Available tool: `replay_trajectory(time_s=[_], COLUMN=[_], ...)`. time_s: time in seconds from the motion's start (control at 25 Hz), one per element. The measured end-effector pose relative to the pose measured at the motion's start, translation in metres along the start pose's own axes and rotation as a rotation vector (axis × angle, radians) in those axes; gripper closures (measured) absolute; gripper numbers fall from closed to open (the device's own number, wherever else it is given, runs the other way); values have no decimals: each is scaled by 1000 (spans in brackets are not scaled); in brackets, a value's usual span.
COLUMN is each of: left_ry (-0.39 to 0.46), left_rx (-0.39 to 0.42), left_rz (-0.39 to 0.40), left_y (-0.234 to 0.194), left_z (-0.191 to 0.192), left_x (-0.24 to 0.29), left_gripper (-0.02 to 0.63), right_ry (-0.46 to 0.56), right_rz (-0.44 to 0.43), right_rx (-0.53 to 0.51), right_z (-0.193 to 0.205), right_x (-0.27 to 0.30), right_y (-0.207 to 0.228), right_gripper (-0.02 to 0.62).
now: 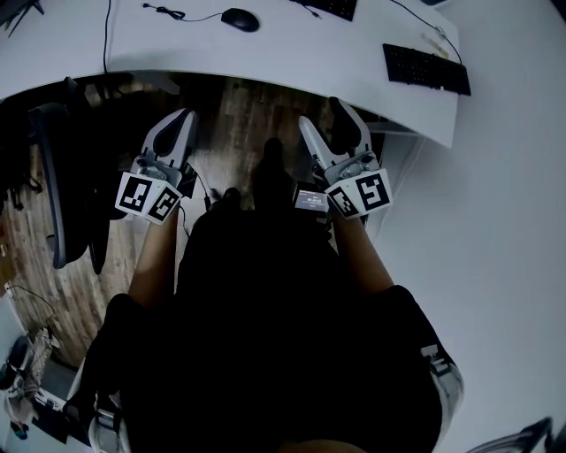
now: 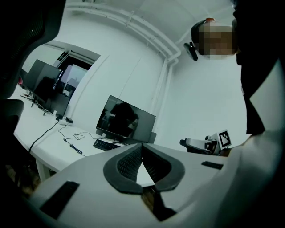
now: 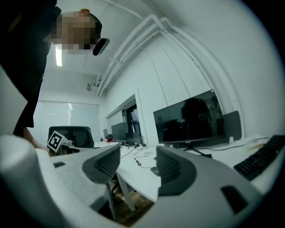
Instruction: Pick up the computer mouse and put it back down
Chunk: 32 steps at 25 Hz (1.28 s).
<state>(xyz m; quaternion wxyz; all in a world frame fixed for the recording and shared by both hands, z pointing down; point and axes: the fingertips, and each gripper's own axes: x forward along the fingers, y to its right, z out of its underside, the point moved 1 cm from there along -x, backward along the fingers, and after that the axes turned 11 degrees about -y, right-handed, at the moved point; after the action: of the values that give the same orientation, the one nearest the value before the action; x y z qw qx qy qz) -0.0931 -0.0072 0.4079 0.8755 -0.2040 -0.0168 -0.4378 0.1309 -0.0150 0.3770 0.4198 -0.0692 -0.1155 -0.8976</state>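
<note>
Left tool (image 1: 181, 122) pinched closed, right tool (image 1: 324, 118) wide apart, computer mouse (image 1: 240, 19) on white desk (image 1: 292, 55)

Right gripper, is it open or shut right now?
Open. In the right gripper view the right gripper has its two pads standing well apart, with only the distant desk showing between them; nothing is gripped.

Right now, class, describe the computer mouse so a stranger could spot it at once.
Find the long white desk across the top of the head view. Near its middle lies the mouse, between a thin cable and a keyboard. It alone is a small dark oval.
</note>
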Motion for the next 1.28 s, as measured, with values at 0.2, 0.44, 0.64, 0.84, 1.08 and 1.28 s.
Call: replay_trajectory(time_s=[0.2, 0.44, 0.64, 0.84, 1.08, 1.28], left_ry=[28, 77, 103, 101, 102, 78], left_rx=[-7, -39, -28, -40, -74, -88], left_rz=[-104, -216, -291, -319, -307, -268], left_y=[-15, -30, -37, -53, -100, -145], left_z=[-30, -55, -68, -61, -48, -39], left_x=[41, 76, 84, 84, 93, 112], left_gripper=[611, 611, 611, 611, 611, 611], right_ry=[-2, -5, -8, -17, -70, -169], right_rz=[-94, -196, -273, -309, -338, -343], right_rx=[-23, -43, -54, -64, -96, -96], right_z=[-25, -43, -43, -38, -23, 0], right_x=[39, 77, 101, 130, 181, 241], right_y=[56, 105, 121, 122, 111, 101], right_gripper=[342, 342, 342, 342, 342, 341])
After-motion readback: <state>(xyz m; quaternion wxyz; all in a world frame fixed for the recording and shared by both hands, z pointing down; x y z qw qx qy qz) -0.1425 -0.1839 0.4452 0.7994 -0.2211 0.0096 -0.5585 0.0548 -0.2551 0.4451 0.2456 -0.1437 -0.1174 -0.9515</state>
